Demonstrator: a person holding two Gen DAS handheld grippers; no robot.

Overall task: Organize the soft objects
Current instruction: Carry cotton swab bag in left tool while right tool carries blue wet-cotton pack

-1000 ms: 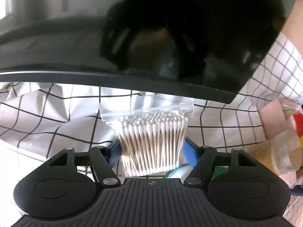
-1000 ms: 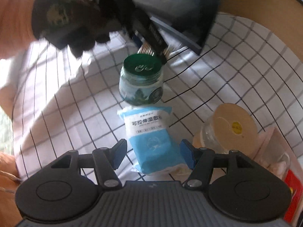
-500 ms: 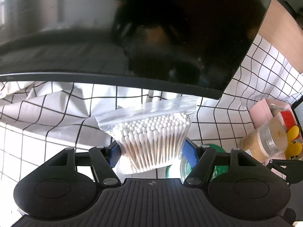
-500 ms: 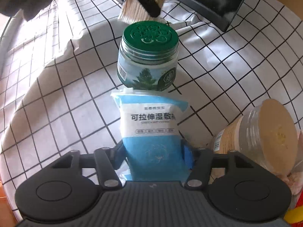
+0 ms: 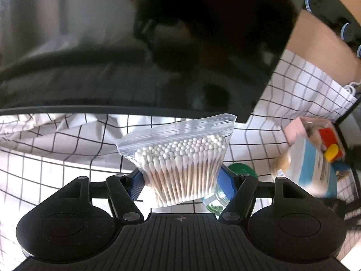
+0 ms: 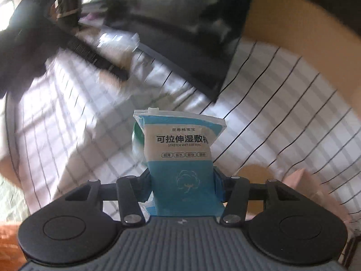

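My left gripper (image 5: pixel 181 181) is shut on a clear zip bag of cotton swabs (image 5: pixel 180 158) and holds it above the checked tablecloth (image 5: pixel 67 158). My right gripper (image 6: pixel 182 186) is shut on a blue and white pack of stretch wet cotton (image 6: pixel 180 158) and holds it upright, off the cloth. That pack also shows blurred at the right of the left wrist view (image 5: pixel 313 169). A green-lidded jar (image 5: pixel 241 171) stands below the swab bag; its edge peeks out behind the cotton pack (image 6: pixel 136 140).
A dark monitor (image 5: pixel 158 56) leans over the back of the cloth and also shows in the right wrist view (image 6: pixel 180 33). A jar with a tan lid (image 5: pixel 282 167) and a pink box with colourful items (image 5: pixel 315 135) sit at the right.
My right gripper closed on the cotton pack and lifted it off the cloth. My left gripper kept the swab bag and swung, so the jar and pink box came into view.
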